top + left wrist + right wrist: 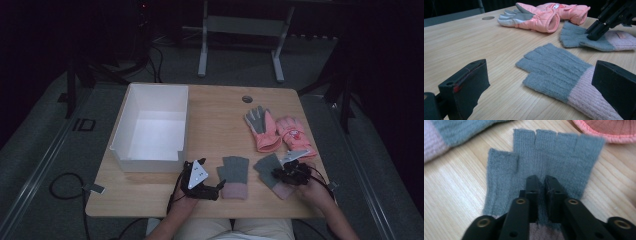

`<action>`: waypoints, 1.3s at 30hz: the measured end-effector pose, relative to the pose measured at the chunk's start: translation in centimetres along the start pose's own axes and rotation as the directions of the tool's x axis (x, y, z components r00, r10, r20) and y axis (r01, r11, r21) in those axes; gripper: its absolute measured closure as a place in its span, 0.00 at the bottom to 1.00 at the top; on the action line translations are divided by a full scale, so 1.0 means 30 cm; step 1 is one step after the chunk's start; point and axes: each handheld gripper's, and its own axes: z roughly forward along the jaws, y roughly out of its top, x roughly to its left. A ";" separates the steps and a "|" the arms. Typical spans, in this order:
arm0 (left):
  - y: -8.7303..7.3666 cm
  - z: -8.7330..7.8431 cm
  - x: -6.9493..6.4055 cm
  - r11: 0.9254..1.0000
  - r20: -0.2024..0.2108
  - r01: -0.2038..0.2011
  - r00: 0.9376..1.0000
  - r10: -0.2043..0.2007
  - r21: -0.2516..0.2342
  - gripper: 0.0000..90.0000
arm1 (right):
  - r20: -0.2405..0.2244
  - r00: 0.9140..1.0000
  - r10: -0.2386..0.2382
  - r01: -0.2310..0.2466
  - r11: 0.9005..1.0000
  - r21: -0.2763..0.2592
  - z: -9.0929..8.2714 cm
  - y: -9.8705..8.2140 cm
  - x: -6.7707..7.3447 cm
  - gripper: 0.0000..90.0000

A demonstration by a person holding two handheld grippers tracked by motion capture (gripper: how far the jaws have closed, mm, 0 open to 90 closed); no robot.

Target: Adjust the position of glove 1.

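Your right gripper's [541,181] jaws stand almost together, pinching a ridge of grey knit between them on the palm of the grey fingerless glove [544,160] at the right; in the right gripper view the fabric bunches into the narrow gap, and in the left gripper view the same jaws press down on that glove [576,40] near its pink cuff. On the bench [215,115] this glove [267,167] lies flat near the front edge, just in front of the two pink padded gloves [277,131], which lie side by side. Your left gripper's [541,85] jaws are spread wide and hold nothing: they sit low over the bench with the second grey glove [556,72] lying between and ahead of them, fingers pointing away, its pink ribbed cuff close to the jaw on the right side of that view, though contact there is not clear. In the high view this glove [233,172] rests just right of your left gripper [212,189], and the white box [125,130] stands open at the bench's left.
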 end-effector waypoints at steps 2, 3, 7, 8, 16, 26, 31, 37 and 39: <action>0.000 0.001 0.000 1.000 0.000 0.001 1.000 -0.001 0.002 0.01 | -0.012 0.999 0.042 -0.042 0.999 -0.007 -0.008 0.000 -0.002 0.94; 0.000 0.000 0.001 1.000 0.000 0.002 1.000 -0.002 -0.001 0.01 | -0.008 0.998 0.066 -0.066 0.997 -0.034 -0.034 0.001 0.008 0.95; 0.000 -0.001 0.003 1.000 0.001 0.007 1.000 -0.007 -0.004 0.01 | 0.038 0.991 0.129 -0.123 0.986 -0.115 -0.145 0.029 0.054 0.95; -0.001 -0.002 0.002 1.000 0.000 0.005 1.000 -0.005 -0.006 0.01 | 0.038 0.991 0.129 -0.123 0.986 -0.115 -0.145 0.029 0.054 0.95; -0.001 -0.002 0.001 1.000 -0.001 0.003 1.000 -0.003 -0.008 0.01 | 0.121 0.933 0.339 -0.295 0.913 -0.283 -0.300 0.055 0.150 0.95; -0.001 -0.002 -0.003 1.000 -0.006 -0.007 1.000 0.007 -0.010 0.01 | 0.183 0.863 0.472 -0.429 0.874 -0.229 -0.176 -0.002 0.190 0.95; -0.001 -0.003 -0.006 1.000 -0.009 -0.011 1.000 0.011 -0.013 0.01 | 0.185 0.847 0.498 -0.459 0.862 -0.217 -0.107 -0.005 0.181 0.95; -0.001 -0.003 -0.006 1.000 -0.008 -0.012 1.000 0.011 -0.014 0.01 | 0.199 0.839 0.507 -0.473 0.859 -0.194 -0.042 -0.011 0.173 0.94; -0.001 -0.002 -0.007 1.000 -0.010 -0.013 1.000 0.013 -0.012 0.01 | 0.198 0.831 0.519 -0.486 0.852 -0.193 -0.029 -0.016 0.168 0.94</action>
